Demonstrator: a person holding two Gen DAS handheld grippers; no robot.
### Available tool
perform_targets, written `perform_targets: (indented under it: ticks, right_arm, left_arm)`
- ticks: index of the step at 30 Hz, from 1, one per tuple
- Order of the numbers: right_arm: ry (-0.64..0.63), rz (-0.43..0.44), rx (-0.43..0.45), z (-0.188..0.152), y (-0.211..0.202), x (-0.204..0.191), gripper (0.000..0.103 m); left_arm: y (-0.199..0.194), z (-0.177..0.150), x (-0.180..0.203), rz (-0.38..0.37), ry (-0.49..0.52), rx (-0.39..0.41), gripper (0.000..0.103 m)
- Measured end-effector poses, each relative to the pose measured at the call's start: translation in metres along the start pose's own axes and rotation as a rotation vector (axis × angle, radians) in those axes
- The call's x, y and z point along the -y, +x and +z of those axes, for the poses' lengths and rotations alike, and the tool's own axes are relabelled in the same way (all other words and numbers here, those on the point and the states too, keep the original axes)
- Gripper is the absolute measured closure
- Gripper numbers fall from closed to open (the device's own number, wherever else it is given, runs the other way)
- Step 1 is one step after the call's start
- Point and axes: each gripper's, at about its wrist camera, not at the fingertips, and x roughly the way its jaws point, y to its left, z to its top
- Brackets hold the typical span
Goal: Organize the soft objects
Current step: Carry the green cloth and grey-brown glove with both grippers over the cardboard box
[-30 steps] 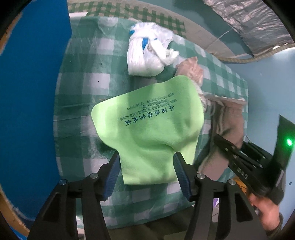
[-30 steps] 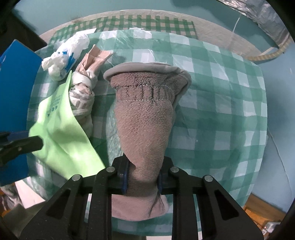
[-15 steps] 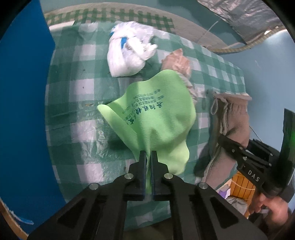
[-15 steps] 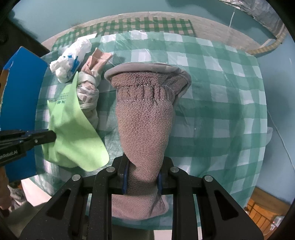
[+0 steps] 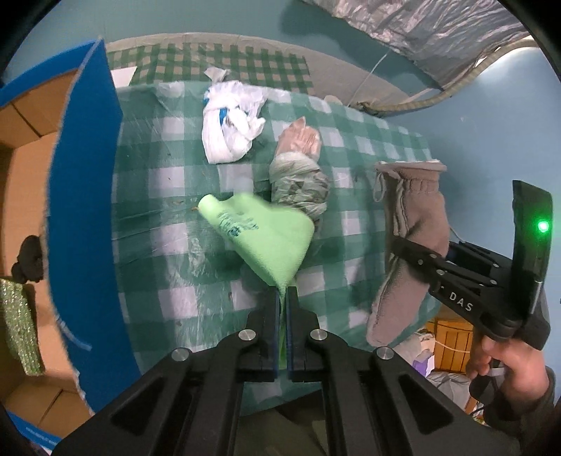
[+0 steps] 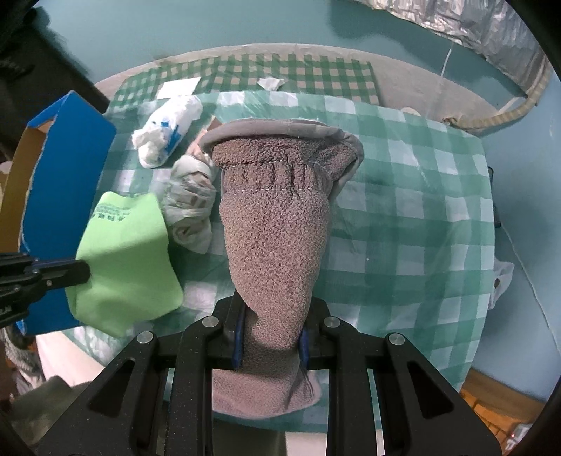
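Observation:
My left gripper (image 5: 282,298) is shut on the edge of a light green cloth (image 5: 266,238) with blue print and holds it lifted over the checked table; the cloth also shows in the right wrist view (image 6: 129,252). My right gripper (image 6: 270,336) is shut on a grey-brown fleece mitten (image 6: 273,224), which hangs above the table; it shows in the left wrist view (image 5: 413,224) too. A white plastic bag bundle (image 5: 228,129) and a crumpled grey-patterned bag (image 5: 298,182) lie on the table behind the cloth.
The round table has a green-and-white checked cover (image 6: 420,210). An open cardboard box with a blue flap (image 5: 80,196) stands at the left; a green glittery item (image 5: 17,322) and a dark object lie inside. A silver sheet (image 5: 438,31) hangs behind.
My left gripper closed on the green cloth and lifted it off the table, pulling back toward the box. The right gripper raised the mitten slightly while still holding it.

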Motion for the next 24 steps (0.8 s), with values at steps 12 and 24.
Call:
perform_targets:
  ticks: [12, 24]
  right_arm:
    - [-0.041, 0.004, 0.029, 0.002, -0.029, -0.018, 0.082]
    - [-0.084, 0.017, 0.046, 0.007, -0.048, -0.038, 0.082]
  left_arm:
    - [-0.039, -0.011, 0.013, 0.039, 0.044, 0.062, 0.1]
    - [-0.08, -0.022, 0.004, 0.061, 0.025, 0.121, 0.1]
